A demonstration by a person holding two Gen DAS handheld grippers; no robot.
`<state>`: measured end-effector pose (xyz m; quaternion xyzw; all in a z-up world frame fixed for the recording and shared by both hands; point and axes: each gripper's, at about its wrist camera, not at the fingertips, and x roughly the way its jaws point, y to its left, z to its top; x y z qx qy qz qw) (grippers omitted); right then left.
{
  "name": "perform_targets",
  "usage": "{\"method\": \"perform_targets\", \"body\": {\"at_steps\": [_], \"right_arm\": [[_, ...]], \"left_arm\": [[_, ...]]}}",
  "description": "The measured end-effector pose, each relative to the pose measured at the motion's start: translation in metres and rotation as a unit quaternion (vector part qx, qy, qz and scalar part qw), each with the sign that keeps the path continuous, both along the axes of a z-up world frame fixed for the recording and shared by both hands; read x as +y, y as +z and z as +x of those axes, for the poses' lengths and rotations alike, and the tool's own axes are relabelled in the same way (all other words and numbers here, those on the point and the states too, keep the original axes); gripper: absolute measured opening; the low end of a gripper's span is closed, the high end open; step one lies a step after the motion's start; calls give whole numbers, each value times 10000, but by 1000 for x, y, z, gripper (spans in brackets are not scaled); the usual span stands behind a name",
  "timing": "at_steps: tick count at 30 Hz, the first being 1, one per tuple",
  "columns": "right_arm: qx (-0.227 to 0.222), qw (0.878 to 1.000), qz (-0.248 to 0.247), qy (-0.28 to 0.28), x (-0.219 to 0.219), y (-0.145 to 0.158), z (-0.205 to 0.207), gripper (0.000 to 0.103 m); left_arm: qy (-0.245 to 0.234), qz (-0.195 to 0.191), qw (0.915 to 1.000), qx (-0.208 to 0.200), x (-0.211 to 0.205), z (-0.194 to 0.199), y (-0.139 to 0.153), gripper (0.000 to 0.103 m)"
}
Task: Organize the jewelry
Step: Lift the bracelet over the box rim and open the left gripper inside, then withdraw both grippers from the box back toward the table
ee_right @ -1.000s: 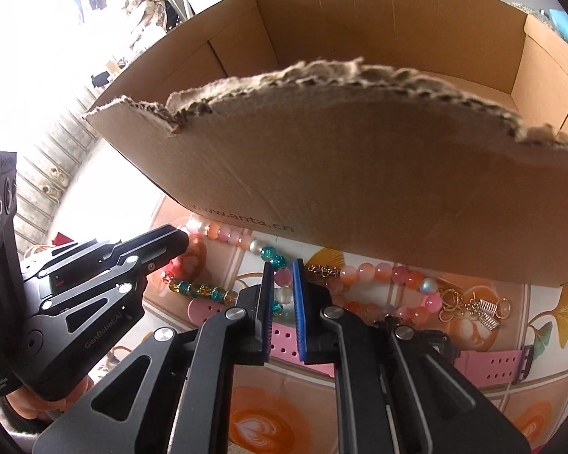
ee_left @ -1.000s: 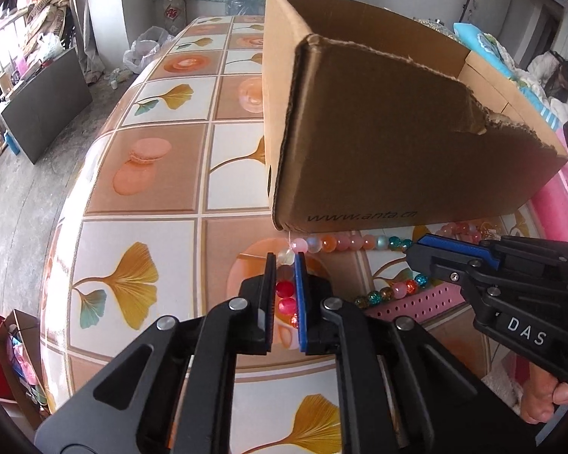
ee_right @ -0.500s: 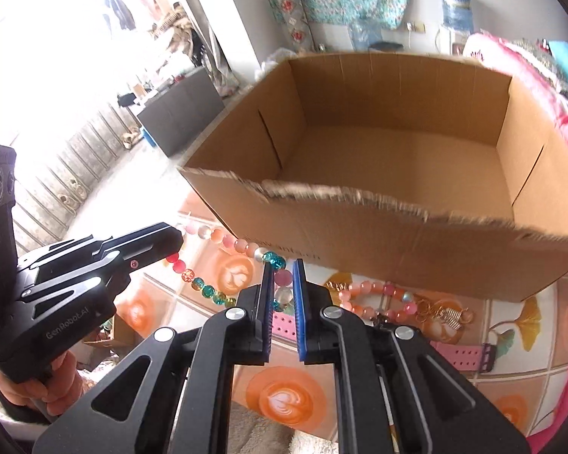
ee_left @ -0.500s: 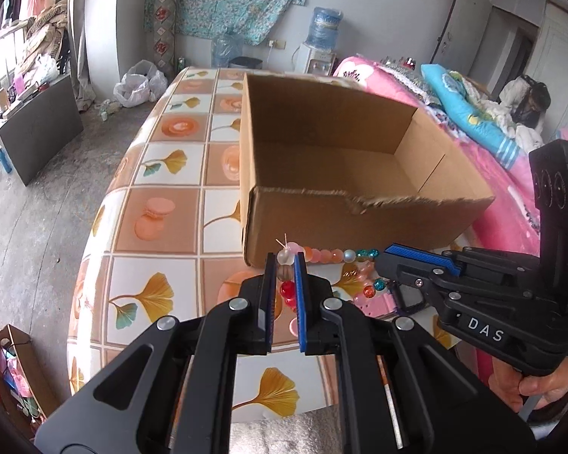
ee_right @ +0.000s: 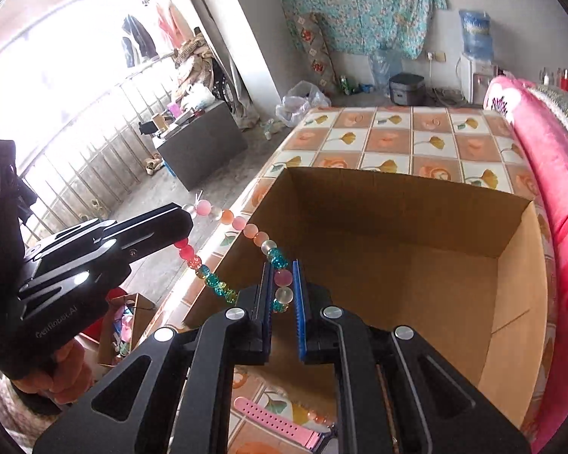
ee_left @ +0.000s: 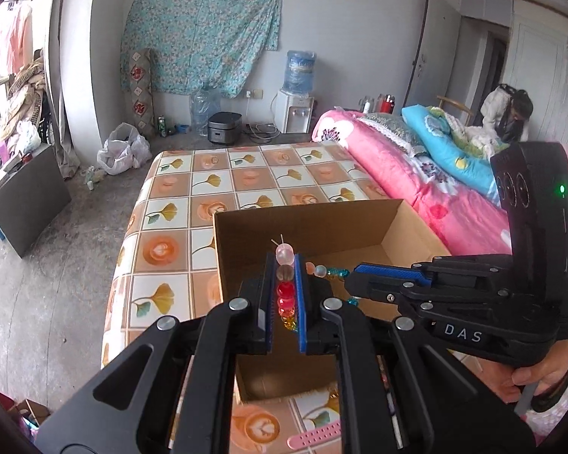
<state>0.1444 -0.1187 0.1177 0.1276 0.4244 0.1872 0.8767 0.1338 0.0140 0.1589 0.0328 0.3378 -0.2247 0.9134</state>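
Both grippers up w/ bead necklace (ee_right: pixel 242 223) | over box (ee_right: pixel 511 283) | both clamped on beads

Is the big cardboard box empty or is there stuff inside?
Empty, as far as shown: the cardboard box shows a bare brown floor. The bead string hangs outside, above its corner.

The cardboard box (ee_right: pixel 416 265) stands open at the top with a bare floor, so its mouth gives free entry from above, bounded by four upright walls. The bead necklace (ee_right: pixel 246 227) stretches taut between the left gripper (ee_right: pixel 187 223) and the right gripper (ee_right: pixel 283 283), across the box's near left corner. Beyond the box the tablecloth-covered table (ee_left: pixel 246 178) lies bare, while the pink bed (ee_left: pixel 416 181) closes off its right side.
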Motion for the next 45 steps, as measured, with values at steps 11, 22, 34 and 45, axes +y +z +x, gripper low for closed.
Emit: {"method": "perform_targets", "body": {"at_steps": [11,22,34,45], "right_arm": [[1712,9847,238,-212,-8,-103,118,11],[1244,9900,560,-354,-26,-67,97,11],[-219,9978,369,-515,-54,-13,-135,43],[534,9957,-724,-239,-21,-110,-196,56]], "left_arm": [[335,958,9813,1637,-33,121,-92,10],[579,906,9913,753,-17,85,-45,56],[930,398,9935,523,63,-81,-63,88],[1052,1389,9738,1463,50,-110,-176,88]]}}
